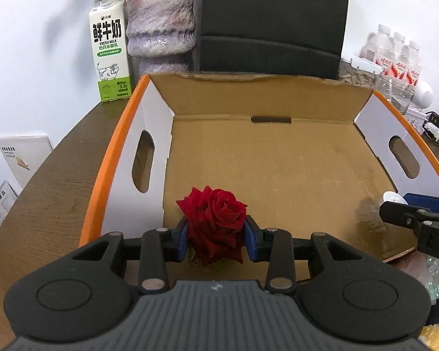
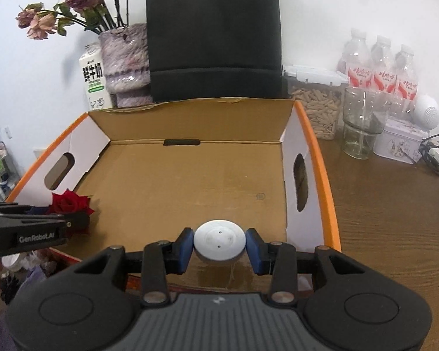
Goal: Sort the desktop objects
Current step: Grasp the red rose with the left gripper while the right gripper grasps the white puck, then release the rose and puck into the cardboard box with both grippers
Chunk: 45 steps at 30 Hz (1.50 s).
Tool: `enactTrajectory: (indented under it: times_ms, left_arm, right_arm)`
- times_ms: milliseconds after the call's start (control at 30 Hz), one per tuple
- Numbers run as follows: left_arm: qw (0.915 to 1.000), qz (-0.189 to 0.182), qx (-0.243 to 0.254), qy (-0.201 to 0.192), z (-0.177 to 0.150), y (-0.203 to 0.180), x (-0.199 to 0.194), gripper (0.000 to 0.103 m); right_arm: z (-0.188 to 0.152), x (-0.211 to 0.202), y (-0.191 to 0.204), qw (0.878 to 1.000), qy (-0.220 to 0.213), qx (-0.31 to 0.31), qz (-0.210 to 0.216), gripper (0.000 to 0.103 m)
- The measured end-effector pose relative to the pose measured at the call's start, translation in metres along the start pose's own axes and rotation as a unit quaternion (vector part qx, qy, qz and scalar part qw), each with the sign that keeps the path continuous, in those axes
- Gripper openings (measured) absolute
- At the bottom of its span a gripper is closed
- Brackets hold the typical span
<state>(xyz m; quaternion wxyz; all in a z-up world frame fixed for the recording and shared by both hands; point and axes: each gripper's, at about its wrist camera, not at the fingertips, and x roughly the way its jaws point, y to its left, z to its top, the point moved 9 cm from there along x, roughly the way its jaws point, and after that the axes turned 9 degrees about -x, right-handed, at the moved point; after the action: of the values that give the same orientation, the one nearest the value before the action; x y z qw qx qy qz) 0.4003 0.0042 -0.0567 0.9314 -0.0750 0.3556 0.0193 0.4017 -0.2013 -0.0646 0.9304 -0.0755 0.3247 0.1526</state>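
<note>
Wooden desk [image 2: 395, 219], cardboard box [image 2: 190, 175]: left gripper [image 1: 216, 238] clamps rose [image 1: 216, 222], stem hidden; right gripper [image 2: 219, 247] clamps white disc [image 2: 219, 241].

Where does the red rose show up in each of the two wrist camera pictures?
Left wrist view: the red rose sits low at centre, clamped in the left hand-held gripper over the box's near edge.
Right wrist view: the rose is at the left edge, halfway down, partly hidden behind that gripper.
Shared landmark: the orange-rimmed cardboard box and the slot in its back wall.
</note>
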Motion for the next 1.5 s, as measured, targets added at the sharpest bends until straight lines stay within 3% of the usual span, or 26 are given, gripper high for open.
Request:
enactTrajectory:
  times_ms: [233, 267, 300, 333, 367, 400, 567, 1000, 1200, 1500]
  left_arm:
    - [0.9998, -0.002, -0.001, -0.018, 0.006, -0.003, -0.006, 0.044]
    - [0.9997, -0.004, -0.002, -0.026, 0.009, -0.004, -0.009, 0.053]
    - [0.9992, -0.009, -0.004, -0.038, 0.012, -0.004, -0.013, 0.064]
    - [0.9987, -0.011, -0.006, -0.050, 0.016, -0.004, -0.018, 0.075]
    - [0.9977, -0.006, -0.009, -0.066, 0.021, -0.004, -0.024, 0.100]
    - [0.9960, 0.002, -0.011, -0.089, 0.025, -0.002, -0.031, 0.103]
    - [0.9882, 0.021, -0.004, -0.152, 0.036, -0.002, -0.060, 0.103]
    - [0.9803, 0.023, -0.016, -0.195, 0.025, 0.017, -0.130, 0.103]
    - [0.9785, 0.032, -0.008, -0.204, 0.008, 0.031, -0.157, 0.103]
    - [0.9813, 0.041, -0.014, -0.188, -0.034, 0.050, -0.182, 0.103]
  right_arm:
    - [0.003, -0.005, 0.000, 1.000, -0.009, -0.003, -0.008, 0.039]
    - [0.005, -0.007, 0.000, 1.000, -0.012, -0.004, -0.009, 0.046]
    - [0.007, -0.008, 0.000, 1.000, -0.016, -0.004, -0.010, 0.067]
    - [0.011, -0.012, 0.000, 1.000, -0.026, -0.002, -0.012, 0.080]
    - [0.015, -0.017, 0.000, 0.999, -0.039, -0.001, -0.017, 0.099]
    - [0.020, -0.025, 0.000, 0.998, -0.058, -0.002, -0.023, 0.103]
    - [0.034, -0.052, 0.001, 0.995, -0.095, -0.011, -0.032, 0.103]
    - [0.027, -0.124, 0.022, 0.988, -0.146, -0.035, -0.037, 0.103]
    - [0.003, -0.153, 0.029, 0.988, -0.147, -0.040, -0.037, 0.103]
    - [-0.045, -0.171, 0.045, 0.992, -0.113, -0.056, -0.028, 0.103]
